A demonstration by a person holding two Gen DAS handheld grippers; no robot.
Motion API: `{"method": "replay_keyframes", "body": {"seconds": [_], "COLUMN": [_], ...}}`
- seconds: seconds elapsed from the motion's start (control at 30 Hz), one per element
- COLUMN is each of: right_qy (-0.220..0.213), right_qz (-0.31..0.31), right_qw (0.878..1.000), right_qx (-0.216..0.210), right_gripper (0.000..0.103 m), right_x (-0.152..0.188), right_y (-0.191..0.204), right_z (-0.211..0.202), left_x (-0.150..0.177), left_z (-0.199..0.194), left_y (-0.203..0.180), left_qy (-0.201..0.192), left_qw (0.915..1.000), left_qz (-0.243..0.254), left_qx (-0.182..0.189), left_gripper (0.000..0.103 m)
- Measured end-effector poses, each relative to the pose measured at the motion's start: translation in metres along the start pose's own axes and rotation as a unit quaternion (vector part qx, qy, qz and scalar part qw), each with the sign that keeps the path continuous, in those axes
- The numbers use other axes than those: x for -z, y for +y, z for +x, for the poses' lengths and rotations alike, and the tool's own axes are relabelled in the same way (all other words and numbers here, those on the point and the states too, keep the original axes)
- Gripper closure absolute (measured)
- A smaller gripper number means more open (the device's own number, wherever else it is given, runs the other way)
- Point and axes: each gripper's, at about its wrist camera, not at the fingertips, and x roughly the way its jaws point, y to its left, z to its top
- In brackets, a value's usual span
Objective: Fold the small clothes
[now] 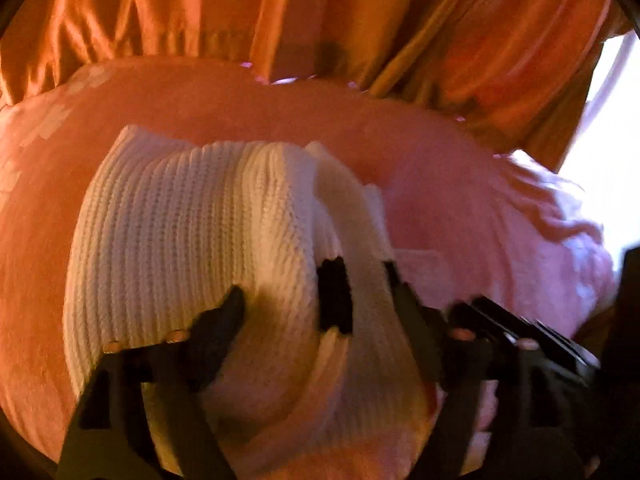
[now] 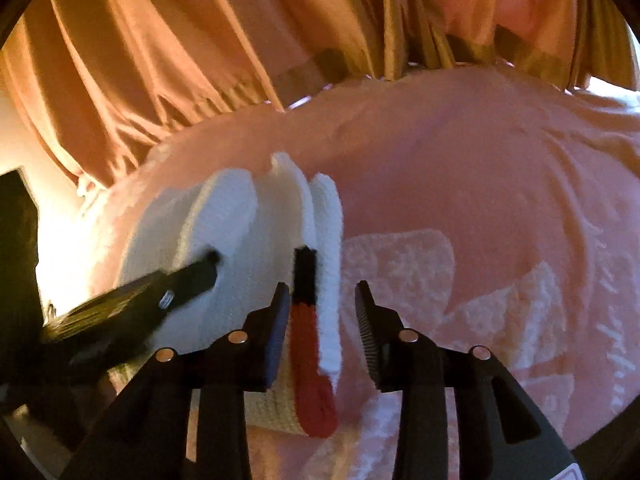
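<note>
A white ribbed knit garment [image 1: 192, 232] with a black and red band [image 2: 310, 344] lies bunched on a pink bedspread [image 1: 460, 208]. My left gripper [image 1: 316, 284] is open, its fingers spread wide and pressed down on the knit. The other gripper's finger [image 1: 520, 328] shows at its right. In the right wrist view the garment [image 2: 240, 232] lies front left. My right gripper [image 2: 322, 296] is open, its fingers on either side of the garment's white edge and the band. The left gripper [image 2: 192, 276] reaches in from the left onto the knit.
Orange curtains [image 1: 360, 20] hang close behind the bed, also seen in the right wrist view [image 2: 200, 40]. The bedspread [image 2: 480, 168] has pale patterned patches [image 2: 400, 264] to the right. A bright window [image 1: 612, 120] is at the far right.
</note>
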Motion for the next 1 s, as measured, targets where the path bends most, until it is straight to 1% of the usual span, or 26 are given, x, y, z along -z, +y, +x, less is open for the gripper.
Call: {"method": "replay_keyframes", "body": {"seconds": [0.07, 0.1, 0.13, 0.17, 0.2, 0.27, 0.33, 0.4, 0.47, 0.57, 0.63, 0.7, 0.8, 0.9, 0.93, 0.97, 1.0], "right_qy": [-0.002, -0.001, 0.0, 0.002, 0.004, 0.013, 0.027, 0.05, 0.073, 0.096, 0.107, 0.108, 0.118, 0.122, 0.123, 0.124, 0.128], "right_qz": [0.001, 0.004, 0.004, 0.003, -0.001, 0.0, 0.007, 0.026, 0.049, 0.067, 0.074, 0.072, 0.086, 0.083, 0.075, 0.063, 0.041], "right_qw": [1.0, 0.999, 0.999, 0.998, 0.998, 0.997, 0.996, 0.995, 0.991, 0.986, 0.985, 0.986, 0.981, 0.981, 0.982, 0.983, 0.986], "right_qx": [-0.017, -0.032, -0.045, -0.059, -0.07, -0.081, -0.09, -0.088, -0.097, -0.115, -0.118, -0.109, -0.131, -0.129, -0.124, -0.118, -0.103], "right_gripper": [0.059, 0.052, 0.042, 0.037, 0.033, 0.03, 0.029, 0.029, 0.029, 0.029, 0.028, 0.028, 0.028, 0.028, 0.032, 0.041, 0.062], "right_x": [-0.007, -0.009, -0.011, -0.013, -0.015, -0.017, -0.02, -0.019, -0.016, -0.005, -0.001, -0.001, -0.007, -0.015, -0.017, -0.017, -0.018], "right_y": [0.005, 0.009, 0.014, 0.021, 0.028, 0.037, 0.041, 0.042, 0.042, 0.051, 0.058, 0.065, 0.071, 0.078, 0.08, 0.083, 0.09], "right_z": [0.002, 0.002, 0.002, 0.003, 0.005, 0.013, 0.027, 0.046, 0.062, 0.079, 0.085, 0.086, 0.086, 0.089, 0.089, 0.09, 0.092], "left_x": [0.005, 0.009, 0.013, 0.012, 0.017, 0.023, 0.029, 0.034, 0.04, 0.048, 0.053, 0.056, 0.061, 0.063, 0.065, 0.066, 0.067], "left_z": [-0.018, -0.03, -0.039, -0.043, -0.052, -0.062, -0.071, -0.077, -0.079, -0.082, -0.082, -0.082, -0.084, -0.085, -0.085, -0.085, -0.085], "left_y": [0.001, 0.005, 0.009, 0.009, 0.017, 0.032, 0.053, 0.074, 0.088, 0.106, 0.116, 0.124, 0.13, 0.131, 0.131, 0.13, 0.13], "left_qy": [-0.012, -0.02, -0.027, -0.031, -0.035, -0.034, -0.025, -0.016, -0.012, -0.003, 0.0, 0.004, 0.007, 0.005, 0.005, 0.006, 0.008], "left_qw": [0.9998, 0.9994, 0.9989, 0.9984, 0.9973, 0.9965, 0.9965, 0.9961, 0.9954, 0.9955, 0.9951, 0.9944, 0.9944, 0.9942, 0.9941, 0.9941, 0.994], "left_qz": [0.017, 0.026, 0.033, 0.036, 0.038, 0.037, 0.017, -0.002, -0.012, -0.026, -0.034, -0.041, -0.048, -0.048, -0.049, -0.049, -0.051], "left_qx": [0.0, -0.009, -0.019, -0.03, -0.052, -0.067, -0.078, -0.087, -0.095, -0.092, -0.093, -0.097, -0.094, -0.096, -0.096, -0.096, -0.097], "left_gripper": [0.02, 0.018, 0.018, 0.018, 0.018, 0.018, 0.018, 0.018, 0.018, 0.018, 0.018, 0.018, 0.018, 0.018, 0.018, 0.018, 0.018]}}
